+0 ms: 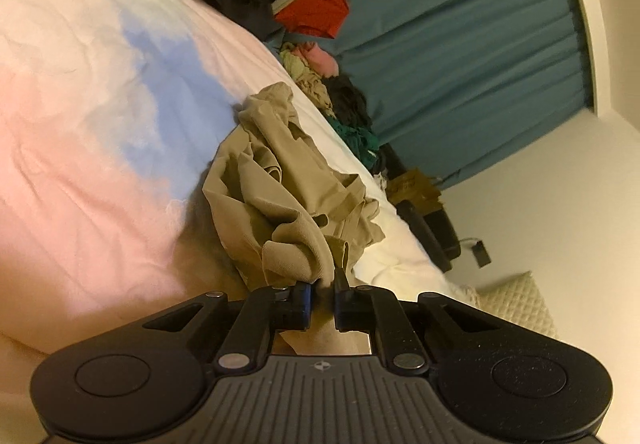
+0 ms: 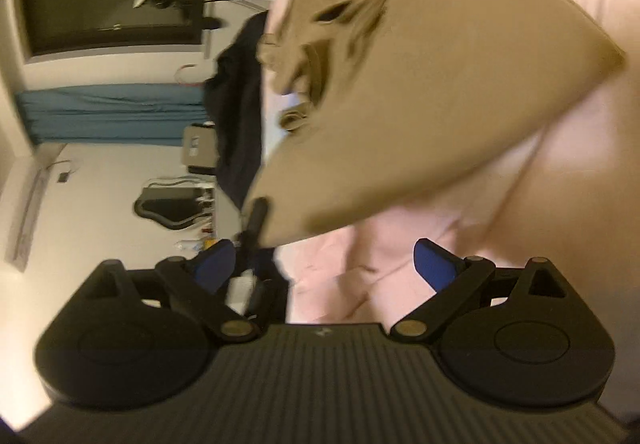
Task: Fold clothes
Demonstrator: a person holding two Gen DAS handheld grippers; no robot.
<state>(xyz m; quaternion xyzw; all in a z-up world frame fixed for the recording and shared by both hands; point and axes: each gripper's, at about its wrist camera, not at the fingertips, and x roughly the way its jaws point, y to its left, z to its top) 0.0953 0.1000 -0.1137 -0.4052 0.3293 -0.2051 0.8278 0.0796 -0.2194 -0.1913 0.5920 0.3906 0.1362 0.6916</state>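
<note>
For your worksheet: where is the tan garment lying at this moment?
In the left wrist view the tan garment lies crumpled mid-frame on the pink and blue bedspread, its near edge between the left gripper's jaws.

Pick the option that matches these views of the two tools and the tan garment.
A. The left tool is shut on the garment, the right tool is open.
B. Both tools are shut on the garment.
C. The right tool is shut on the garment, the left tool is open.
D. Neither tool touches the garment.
A: the left tool pinches a fold of the tan garment, while the right tool stands wide open with nothing between its pads.
</note>
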